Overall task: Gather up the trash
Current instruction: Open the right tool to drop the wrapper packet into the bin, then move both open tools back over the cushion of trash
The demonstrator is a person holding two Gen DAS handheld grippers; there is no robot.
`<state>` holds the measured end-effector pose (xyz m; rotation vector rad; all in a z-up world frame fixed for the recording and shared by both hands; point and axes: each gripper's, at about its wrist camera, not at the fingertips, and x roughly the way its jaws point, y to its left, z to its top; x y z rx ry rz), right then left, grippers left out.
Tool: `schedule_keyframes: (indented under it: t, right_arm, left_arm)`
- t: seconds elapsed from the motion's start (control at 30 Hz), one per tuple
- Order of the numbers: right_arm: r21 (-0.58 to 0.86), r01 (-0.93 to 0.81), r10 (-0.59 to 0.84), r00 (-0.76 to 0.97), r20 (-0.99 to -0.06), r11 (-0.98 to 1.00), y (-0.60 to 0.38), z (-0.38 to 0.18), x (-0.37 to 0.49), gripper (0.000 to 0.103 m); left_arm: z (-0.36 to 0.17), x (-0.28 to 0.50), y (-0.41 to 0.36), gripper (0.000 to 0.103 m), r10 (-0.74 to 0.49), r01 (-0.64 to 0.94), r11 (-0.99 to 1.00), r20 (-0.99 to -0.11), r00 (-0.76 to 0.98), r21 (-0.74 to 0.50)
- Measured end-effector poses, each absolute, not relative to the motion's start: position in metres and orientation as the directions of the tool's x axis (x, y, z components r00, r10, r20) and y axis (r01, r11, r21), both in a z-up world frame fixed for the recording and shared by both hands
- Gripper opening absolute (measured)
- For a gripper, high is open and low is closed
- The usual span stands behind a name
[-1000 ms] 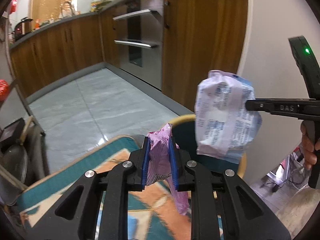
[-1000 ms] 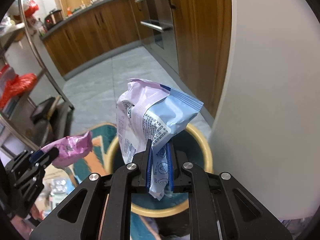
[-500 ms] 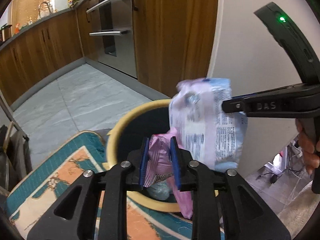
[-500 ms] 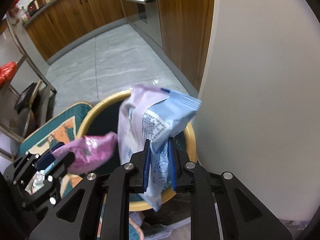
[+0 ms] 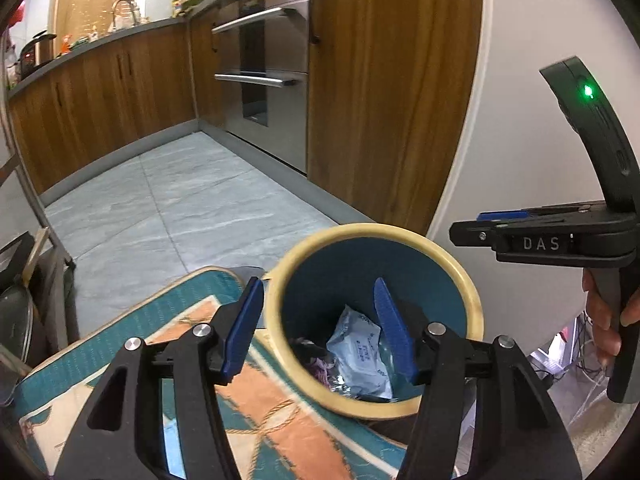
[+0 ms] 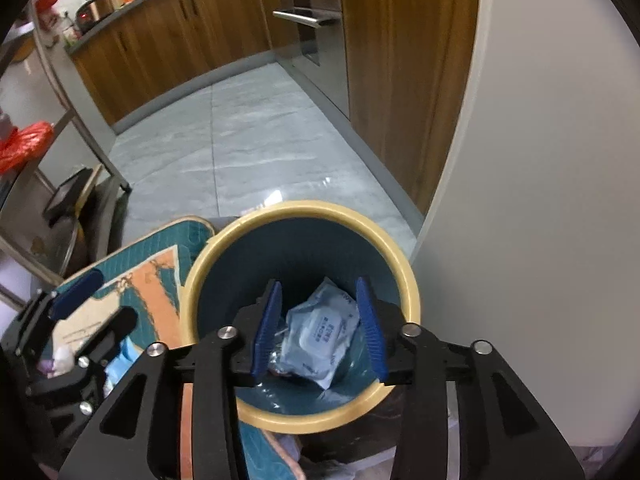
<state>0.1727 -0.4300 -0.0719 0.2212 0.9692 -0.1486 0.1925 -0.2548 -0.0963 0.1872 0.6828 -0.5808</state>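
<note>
A round bin with a cream rim (image 5: 466, 280) (image 6: 304, 209) and dark teal inside stands on the floor by a white wall. A light blue wipes packet (image 5: 358, 354) (image 6: 320, 330) lies at its bottom, with a bit of pink wrapper (image 5: 320, 370) beside it. My left gripper (image 5: 320, 320) hovers over the bin's left rim, jaws opening and nothing between them. My right gripper (image 6: 318, 318) hangs over the bin mouth, jaws opening and empty; the packet lies far below. In the left wrist view the right gripper (image 5: 472, 232) shows at the right, held by a hand (image 5: 608, 320).
A teal and orange mat (image 5: 256, 412) (image 6: 132, 280) lies left of the bin. Wooden cabinets (image 5: 380, 92) and an oven (image 5: 272, 80) line the grey tiled floor (image 6: 240, 132). A metal rack with a red bag (image 6: 24, 148) stands left. Loose wrappers (image 6: 120, 352) lie on the mat.
Both grippers came over the bin and opened. The pink wrapper left the left gripper and the blue and lilac packet left the right one; both now lie in the bin.
</note>
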Motion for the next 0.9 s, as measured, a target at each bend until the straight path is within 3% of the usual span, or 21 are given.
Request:
schedule_keyframes:
  t: [0.2,0.37,0.43,0.5,0.7,0.9]
  right_arm:
    - [0.141,0.218,-0.009,0.569,-0.822,0.966,-0.425,-0.063,0.173,0.049]
    - [0.175,0.191,0.025,0.604,-0.796,0.966,-0.416,-0.049,0.167,0.070]
    - [0.200,0.179,0.046,0.625,-0.779,0.963,-0.413,-0.043,0.165,0.087]
    - [0.207,0.174,0.050,0.639,-0.768,0.963,-0.409,-0.038,0.164,0.094]
    - [0.204,0.147,0.061,0.649,-0.758,0.968,-0.383,-0.030,0.161,0.096]
    - [0.206,0.057,0.119,0.653,-0.748,0.977,-0.335,-0.023,0.168,0.097]
  left_arm:
    - [-0.079,0.183,-0.231,0.068,-0.412,0.537,0.844,-0.628,0.660,0.010]
    - [-0.060,0.173,-0.200,0.077,-0.381,0.506,0.862,-0.621,0.685,0.030]
    - [-0.050,0.170,-0.187,0.079,-0.375,0.497,0.867,-0.610,0.698,0.036]
    - [-0.037,0.163,-0.167,0.084,-0.359,0.481,0.875,-0.594,0.720,0.054]
    - [-0.013,0.152,-0.108,0.089,-0.281,0.402,0.913,-0.605,0.745,0.071]
    - [0.014,0.142,-0.046,0.093,-0.155,0.320,0.926,-0.572,0.805,0.200]
